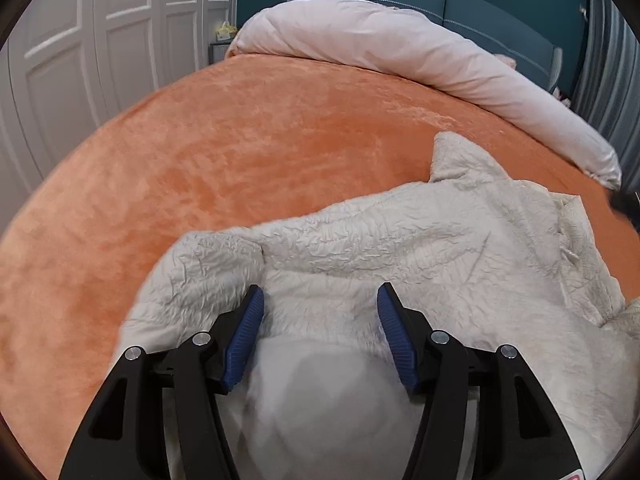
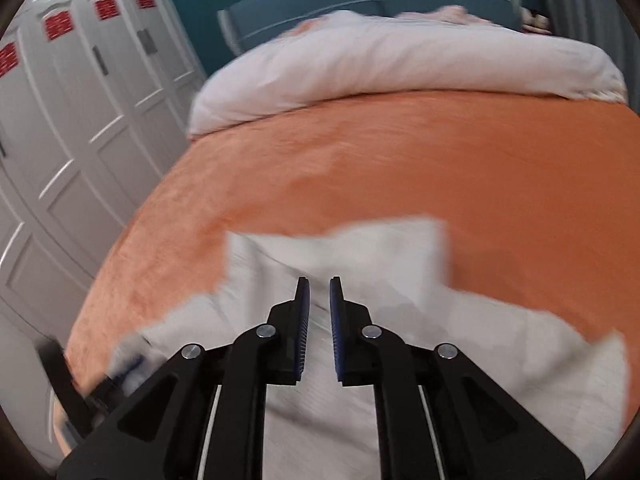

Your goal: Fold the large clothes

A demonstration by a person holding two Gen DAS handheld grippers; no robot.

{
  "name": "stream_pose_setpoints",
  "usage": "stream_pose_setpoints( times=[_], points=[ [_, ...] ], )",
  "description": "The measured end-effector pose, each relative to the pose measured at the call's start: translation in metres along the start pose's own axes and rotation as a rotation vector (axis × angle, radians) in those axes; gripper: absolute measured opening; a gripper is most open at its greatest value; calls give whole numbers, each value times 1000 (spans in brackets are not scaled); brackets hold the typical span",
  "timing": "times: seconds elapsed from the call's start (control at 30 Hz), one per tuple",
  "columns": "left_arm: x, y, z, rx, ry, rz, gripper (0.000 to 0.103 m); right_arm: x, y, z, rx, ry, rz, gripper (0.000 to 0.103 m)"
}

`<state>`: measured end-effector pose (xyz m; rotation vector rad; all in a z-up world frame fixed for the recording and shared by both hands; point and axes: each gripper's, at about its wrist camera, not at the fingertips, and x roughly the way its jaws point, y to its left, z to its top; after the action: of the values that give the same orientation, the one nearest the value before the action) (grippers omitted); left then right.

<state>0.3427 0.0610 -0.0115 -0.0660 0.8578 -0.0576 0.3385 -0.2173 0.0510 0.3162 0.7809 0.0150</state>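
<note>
A cream-white crinkled jacket (image 1: 400, 240) lies spread on the orange bedspread (image 1: 240, 140), collar toward the far right. My left gripper (image 1: 320, 300) hovers over its near part, open, blue pads wide apart with smooth pale lining below and nothing pinched. In the blurred right wrist view the same jacket (image 2: 400, 260) shows as a white patch on the bedspread (image 2: 440, 160). My right gripper (image 2: 319, 292) stands over it with only a narrow gap between the pads, and no cloth is visibly clamped. The left gripper's fingertips (image 2: 124, 364) appear blurred at lower left.
A rolled pale pink duvet (image 1: 400, 48) (image 2: 380, 60) lies across the head of the bed before a teal headboard (image 1: 480, 0). White wardrobe doors (image 1: 100, 40) (image 2: 80, 120) stand along the bed's left side. Grey curtains (image 1: 608, 60) hang at the right.
</note>
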Motion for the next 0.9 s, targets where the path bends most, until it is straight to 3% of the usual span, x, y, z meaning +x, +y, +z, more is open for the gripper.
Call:
stream_pose_setpoints(
  times=[0.13, 0.23, 0.33, 0.47, 0.6, 0.67, 0.77, 0.83, 0.87, 0.9],
  points=[
    [-44, -33, 26, -18, -104, -134, 60, -4, -51, -26, 44, 43, -42, 12],
    [-53, -96, 53, 52, -90, -277, 66, 3, -79, -37, 99, 69, -48, 12],
    [-43, -154, 62, 157, -60, -327, 68, 11, -89, -41, 109, 88, -40, 10],
    [5, -222, 56, 302, 33, -282, 68, 23, -90, -38, 59, 130, -44, 9],
    [65, -223, 48, 252, 166, -164, 69, 28, -116, -33, 62, 138, -141, 3],
    [71, -207, 48, 172, 155, -175, 67, 22, -152, -34, 159, 123, -162, 0],
    [67, -201, 42, 153, 99, -149, 64, 16, -189, -41, 305, 109, -69, 0],
    [63, -199, 36, 130, 69, -122, 64, 15, -175, -35, 254, 124, -135, 0],
    [61, -198, 34, 128, 56, -109, 64, 15, -166, -30, 229, 127, -141, 5],
    [60, -197, 33, 128, 50, -104, 64, 14, -151, -22, 209, 122, -78, 5]
  ],
)
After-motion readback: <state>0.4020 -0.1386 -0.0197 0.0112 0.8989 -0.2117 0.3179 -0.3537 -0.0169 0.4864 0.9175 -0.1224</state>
